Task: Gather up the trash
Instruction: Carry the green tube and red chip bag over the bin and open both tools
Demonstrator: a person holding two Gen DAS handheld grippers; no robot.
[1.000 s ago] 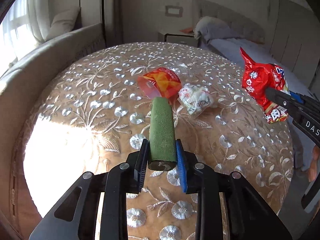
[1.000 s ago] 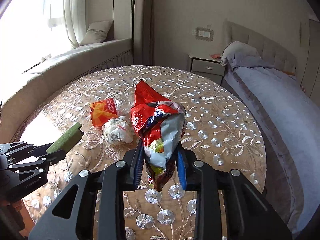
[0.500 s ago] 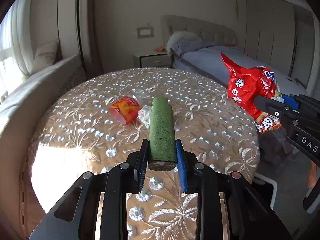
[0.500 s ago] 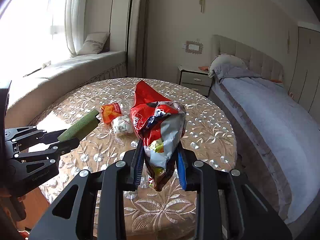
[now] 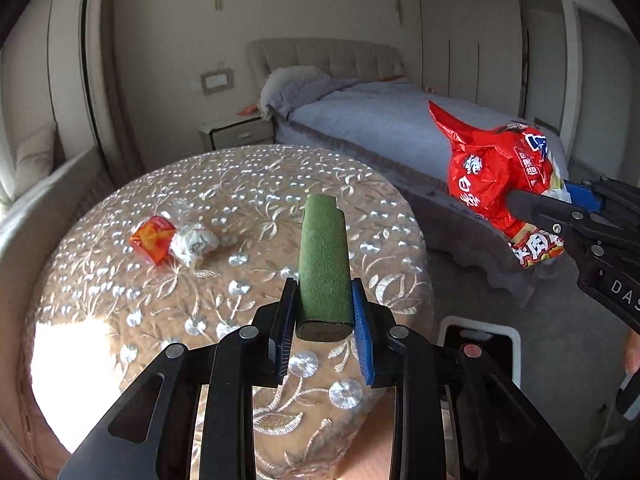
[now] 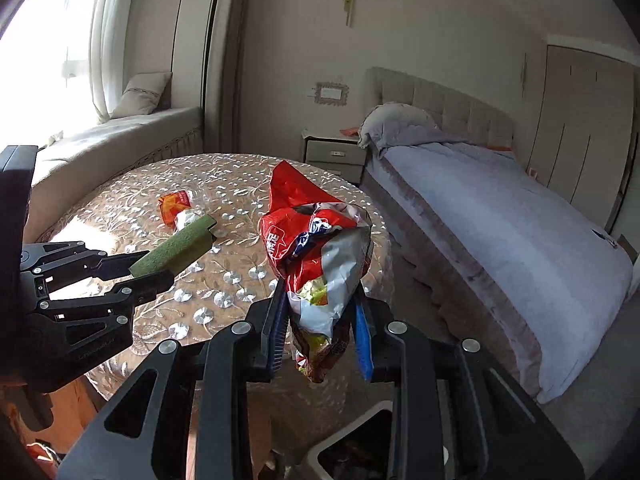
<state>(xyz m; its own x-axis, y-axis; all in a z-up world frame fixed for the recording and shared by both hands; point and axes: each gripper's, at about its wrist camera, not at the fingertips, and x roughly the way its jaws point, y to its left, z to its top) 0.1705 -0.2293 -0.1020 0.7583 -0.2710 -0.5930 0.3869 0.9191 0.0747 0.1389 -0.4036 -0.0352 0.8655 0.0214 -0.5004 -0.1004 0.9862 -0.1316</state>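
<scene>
My left gripper (image 5: pixel 323 304) is shut on a green felt-covered tube (image 5: pixel 323 264), held above the near edge of the round table (image 5: pixel 240 184). My right gripper (image 6: pixel 320 312) is shut on a crumpled red snack bag (image 6: pixel 316 248), held off the table's right side. The bag (image 5: pixel 496 184) and the right gripper also show at the right of the left wrist view. An orange wrapper (image 5: pixel 154 239) and a crumpled white wrapper (image 5: pixel 195 242) lie together on the table's left half. A white-rimmed bin (image 6: pixel 360 444) with a dark inside stands on the floor below the right gripper.
The table has a beige embroidered cloth. A bed (image 6: pixel 500 216) with grey bedding stands to the right, a nightstand (image 6: pixel 336 154) behind the table, a window seat (image 6: pixel 120 136) to the left. The bin also shows in the left wrist view (image 5: pixel 480 344).
Both grippers have pulled back and risen from the table, still holding the tube and the bag. The table now looks farther off, and the bin has come into view below.
</scene>
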